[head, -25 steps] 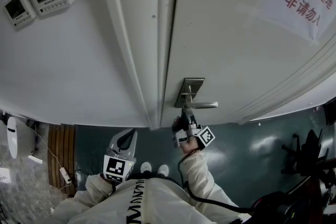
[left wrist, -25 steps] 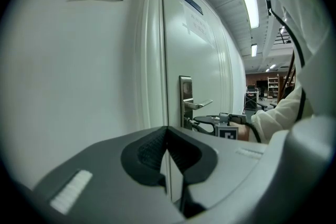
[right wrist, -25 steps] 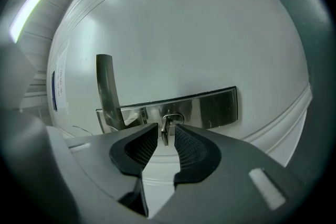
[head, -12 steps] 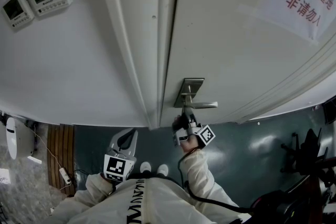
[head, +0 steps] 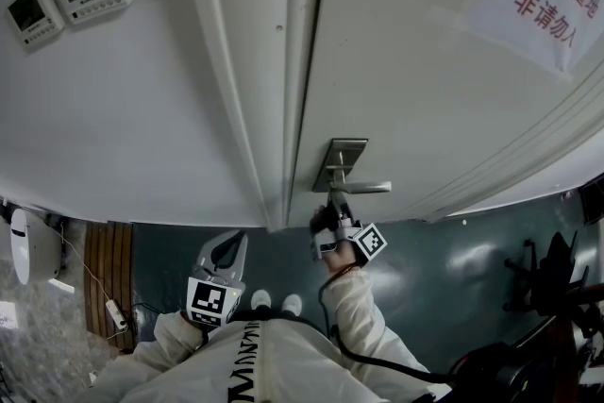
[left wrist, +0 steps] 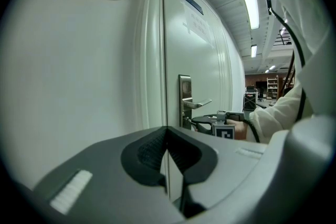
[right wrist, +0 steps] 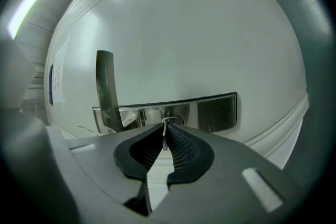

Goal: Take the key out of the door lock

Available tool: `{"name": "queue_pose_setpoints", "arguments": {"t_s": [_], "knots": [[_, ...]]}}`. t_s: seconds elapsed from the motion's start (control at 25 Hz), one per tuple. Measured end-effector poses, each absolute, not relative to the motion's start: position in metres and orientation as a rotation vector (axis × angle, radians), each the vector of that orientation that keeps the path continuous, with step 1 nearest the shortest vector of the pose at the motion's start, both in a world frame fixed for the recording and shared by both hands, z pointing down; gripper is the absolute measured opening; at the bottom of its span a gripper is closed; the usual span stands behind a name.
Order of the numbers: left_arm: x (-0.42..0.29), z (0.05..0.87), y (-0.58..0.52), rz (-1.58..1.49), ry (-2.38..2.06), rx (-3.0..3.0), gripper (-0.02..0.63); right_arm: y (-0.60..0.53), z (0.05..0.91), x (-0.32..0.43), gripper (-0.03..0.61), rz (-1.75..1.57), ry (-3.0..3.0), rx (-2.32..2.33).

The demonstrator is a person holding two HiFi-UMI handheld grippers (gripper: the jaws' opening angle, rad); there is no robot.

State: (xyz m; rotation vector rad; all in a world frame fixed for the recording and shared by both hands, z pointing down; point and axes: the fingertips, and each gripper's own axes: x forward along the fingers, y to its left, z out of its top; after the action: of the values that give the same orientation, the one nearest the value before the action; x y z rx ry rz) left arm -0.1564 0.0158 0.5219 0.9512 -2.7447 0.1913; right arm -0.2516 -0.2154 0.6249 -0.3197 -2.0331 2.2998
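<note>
Now the right tongs (head: 335, 199) reach level at the lock plate (right wrist: 210, 112) on the door (head: 406, 61), just below the lever handle (right wrist: 105, 86). Their jaws have just been closing and pinch the thin key (right wrist: 164, 140) between the ribbed pads, its blade apparently still seated in the lock. Gripping the key's head across its flat faces gives the pads a broad bite, which a straight pull outward should need. Coming in under the lever keeps the tongs clear of it. The left tongs (left wrist: 168, 132) hang beside the door frame, jaws together on nothing, since this job looks to need only one hand.
</note>
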Motion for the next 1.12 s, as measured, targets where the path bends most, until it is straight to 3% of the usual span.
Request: {"name": "queue_pose_setpoints", "arguments": {"t_s": [0.4,0.72,1.12], "knots": [[-0.15,0.52,0.016,0.197,-2.75,0.95,-0.002,-0.215,0.626,-0.247,0.025,2.299,-2.029,-0.316],[-0.147,0.521,0.012,0.202,-2.749,0.963,-0.001,-0.212,0.635,-0.202,0.023,2.294,-2.004,-0.333],[-0.14,0.525,0.002,0.196,-2.744,0.989,-0.001,-0.214,0.617,-0.17,0.023,1.943,-2.25,-0.353]]}}
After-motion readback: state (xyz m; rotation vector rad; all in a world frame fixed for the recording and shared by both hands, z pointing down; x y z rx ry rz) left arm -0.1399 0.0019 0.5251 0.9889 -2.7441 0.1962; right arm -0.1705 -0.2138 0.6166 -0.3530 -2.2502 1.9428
